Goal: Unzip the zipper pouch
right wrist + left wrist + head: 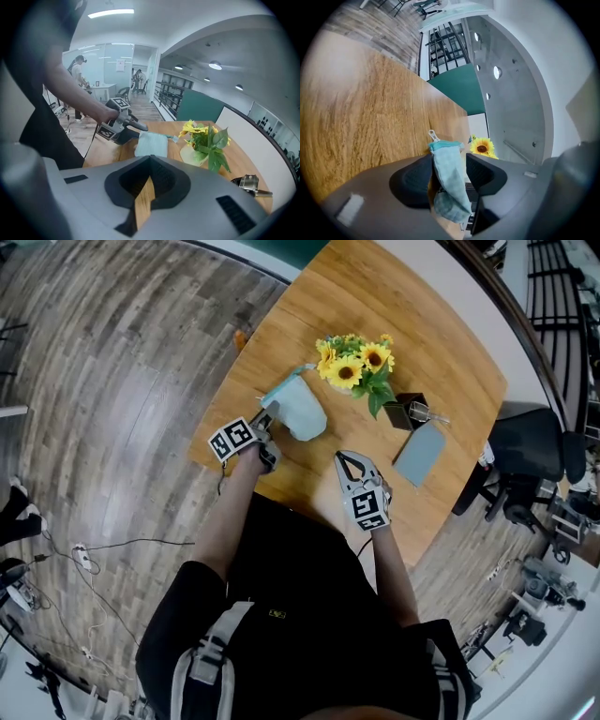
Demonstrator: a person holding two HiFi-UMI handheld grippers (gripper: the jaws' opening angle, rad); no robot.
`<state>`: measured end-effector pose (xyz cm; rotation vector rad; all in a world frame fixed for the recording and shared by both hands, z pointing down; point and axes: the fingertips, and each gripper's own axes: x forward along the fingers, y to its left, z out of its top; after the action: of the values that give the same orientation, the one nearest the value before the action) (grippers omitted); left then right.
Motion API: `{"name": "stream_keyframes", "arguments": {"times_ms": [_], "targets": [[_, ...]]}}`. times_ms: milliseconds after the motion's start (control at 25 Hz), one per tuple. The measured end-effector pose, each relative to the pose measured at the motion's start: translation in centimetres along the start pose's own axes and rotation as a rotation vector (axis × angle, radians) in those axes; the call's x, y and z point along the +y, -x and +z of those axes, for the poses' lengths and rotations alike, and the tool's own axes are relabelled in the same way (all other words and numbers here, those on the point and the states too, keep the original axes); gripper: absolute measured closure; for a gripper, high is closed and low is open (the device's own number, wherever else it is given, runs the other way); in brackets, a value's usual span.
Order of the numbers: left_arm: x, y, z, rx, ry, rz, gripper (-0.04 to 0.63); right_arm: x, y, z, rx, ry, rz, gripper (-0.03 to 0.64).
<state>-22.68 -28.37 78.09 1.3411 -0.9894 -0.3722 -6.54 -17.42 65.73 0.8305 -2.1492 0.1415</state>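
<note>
1. Head view: the zipper pouch (298, 407), pale blue-green, lies on the wooden table (412, 324). It is at about 11 o'clock from the right gripper (349, 463) and well apart from it.
2. The left gripper (265, 424) meets the pouch at its 8 o'clock end. Contact is hard to read from above (the marker cube (233, 439) covers the gripper's rear).
3. Left gripper view: the jaws stand spread and released. The pouch stands on edge between the pads (412, 180), close against the left pad, with a clear gap at the right one. No clamping is seen.
4. The zipper pull (434, 136) projects at the pouch's 11 o'clock corner. Whether the zip is run open or closed cannot be told. The pouch's near end is cut off by the gripper body.
5. Right gripper view: the jaw tips meet, clenched on nothing. A wedge of table wood shows in the slot below the tips.
6. A bunch of sunflowers (354, 367) stands just beside the pouch at its 2 o'clock. From above, the blooms hide the vase.
7. A small black box (410, 412) sits at 4 o'clock from the flowers. It holds a metal piece (424, 412) (kind not discernible).
8. A grey-blue flat item (419, 453) lies at 5 o'clock from the box.
</note>
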Motion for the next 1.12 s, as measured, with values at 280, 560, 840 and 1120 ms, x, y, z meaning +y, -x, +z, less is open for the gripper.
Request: {"name": "stream_keyframes", "arguments": {"times_ms": [280, 560, 840, 1120], "targets": [[0.3, -1.5, 1.1, -0.005, -0.017, 0.051, 0.437, -0.3, 0.1, -0.2, 0.006, -0.003, -0.003, 0.614], [-0.6, -1.1, 1.5, -0.038, -0.047, 0.032, 0.554, -0.8, 0.5, -0.6, -0.005, -0.019, -0.022, 0.614], [-2.6, -0.5, 1.2, -0.028, -0.121, -0.011, 0.577, -0.9, 1.0, -0.7, -0.021, -0.03, -0.037, 0.614], [-5.5, 0.8, 0.2, 0.0, -0.284, -0.067, 0.581, -1.1, 1.9, -0.7, -0.045, -0.038, -0.056, 0.614]]}}
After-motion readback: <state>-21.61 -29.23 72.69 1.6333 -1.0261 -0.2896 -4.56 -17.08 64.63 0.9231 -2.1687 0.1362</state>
